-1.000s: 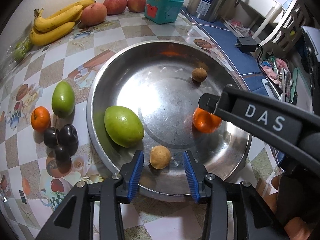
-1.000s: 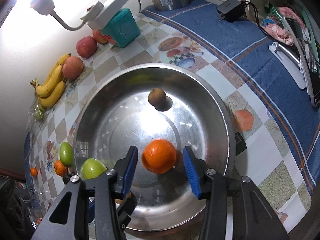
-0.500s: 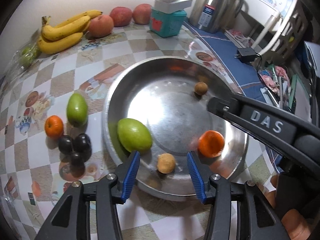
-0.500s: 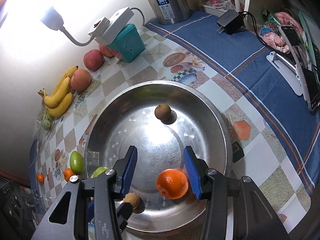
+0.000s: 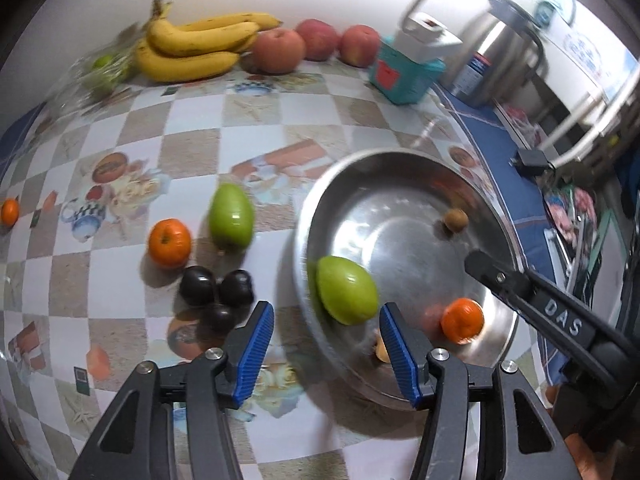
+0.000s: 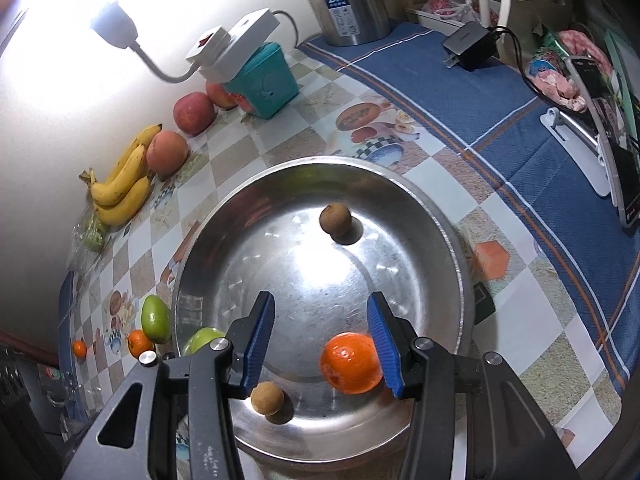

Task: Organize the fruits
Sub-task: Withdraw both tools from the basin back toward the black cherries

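— So where do the fruits sit relative to the two grippers?

— Most of the action is in the steel basin [image 6: 440,232]. In the right wrist view it fills the middle of the frame, and the right gripper [image 6: 320,336] hangs over its lower part with the blue pads apart, gripping nothing. The orange [image 6: 351,362] lies on the basin floor at lower centre, just beside the right-hand pad; whether it touches the pad I cannot tell. A small brown fruit [image 6: 267,398] lies below the left-hand pad, and another brown fruit [image 6: 335,219] sits further up, well apart from both fingers.

— And the left one?

— In the left wrist view the left gripper [image 5: 326,344] is at the bottom of the frame, its jaws opening, with nothing pressed between them. The green mango [image 5: 347,290] rests inside the basin's left wall, just above the gap between the pads. The basin rim passes between the fingers.

— What is still out on the table?

— On the checkered cloth [image 5: 192,148], left of the basin: a second green mango [image 5: 231,221], a tangerine [image 5: 169,243] beside it, and dark plums [image 5: 216,294] just above the left pad. A tiny orange fruit [image 5: 9,212] sits at the far left edge. Bananas [image 5: 192,50] and peaches [image 5: 316,42] line the wall at the top.
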`<state>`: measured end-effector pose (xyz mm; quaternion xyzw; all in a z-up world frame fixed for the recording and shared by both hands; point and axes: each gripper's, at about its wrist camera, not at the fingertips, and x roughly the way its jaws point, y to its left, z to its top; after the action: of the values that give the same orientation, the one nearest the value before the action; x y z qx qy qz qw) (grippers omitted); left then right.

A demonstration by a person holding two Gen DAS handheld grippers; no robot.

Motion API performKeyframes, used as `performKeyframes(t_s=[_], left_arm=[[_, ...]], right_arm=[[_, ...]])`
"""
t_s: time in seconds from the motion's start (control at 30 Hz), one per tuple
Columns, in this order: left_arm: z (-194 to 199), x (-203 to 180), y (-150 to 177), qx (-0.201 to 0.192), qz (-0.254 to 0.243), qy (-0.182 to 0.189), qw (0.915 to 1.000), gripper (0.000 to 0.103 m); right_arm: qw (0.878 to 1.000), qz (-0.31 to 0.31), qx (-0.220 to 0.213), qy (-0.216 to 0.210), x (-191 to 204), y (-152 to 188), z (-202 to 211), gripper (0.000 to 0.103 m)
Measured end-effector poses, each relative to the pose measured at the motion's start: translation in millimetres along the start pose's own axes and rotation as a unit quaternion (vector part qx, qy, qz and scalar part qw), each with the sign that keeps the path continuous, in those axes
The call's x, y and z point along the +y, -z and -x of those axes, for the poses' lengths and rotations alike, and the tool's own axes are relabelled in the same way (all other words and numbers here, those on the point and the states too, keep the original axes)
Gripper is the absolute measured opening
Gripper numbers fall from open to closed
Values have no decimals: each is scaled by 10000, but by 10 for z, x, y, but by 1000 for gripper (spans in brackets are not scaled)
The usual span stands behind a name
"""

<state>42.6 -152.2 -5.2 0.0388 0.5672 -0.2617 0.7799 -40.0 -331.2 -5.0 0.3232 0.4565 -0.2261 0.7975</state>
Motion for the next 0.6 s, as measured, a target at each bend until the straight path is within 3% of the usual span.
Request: performKeyframes(t_s=[0.2,0.33,0.47,0.6], left_arm=[[39,242,-11,-29,399,-474,9981,63],[43,343,1,6,540,-568,9969,63],[29,417,19,68,718,-855,9937,87],[1,484,32,127,830,-1069,9907,95]], right_arm=[[9998,199,55,-10,92,29,-28,49],[9995,313,105,-2,144,43,-55,49],[9988,457,150,52,197,59,-81,59],[9977,622,185,174,247,69,-110,62]])
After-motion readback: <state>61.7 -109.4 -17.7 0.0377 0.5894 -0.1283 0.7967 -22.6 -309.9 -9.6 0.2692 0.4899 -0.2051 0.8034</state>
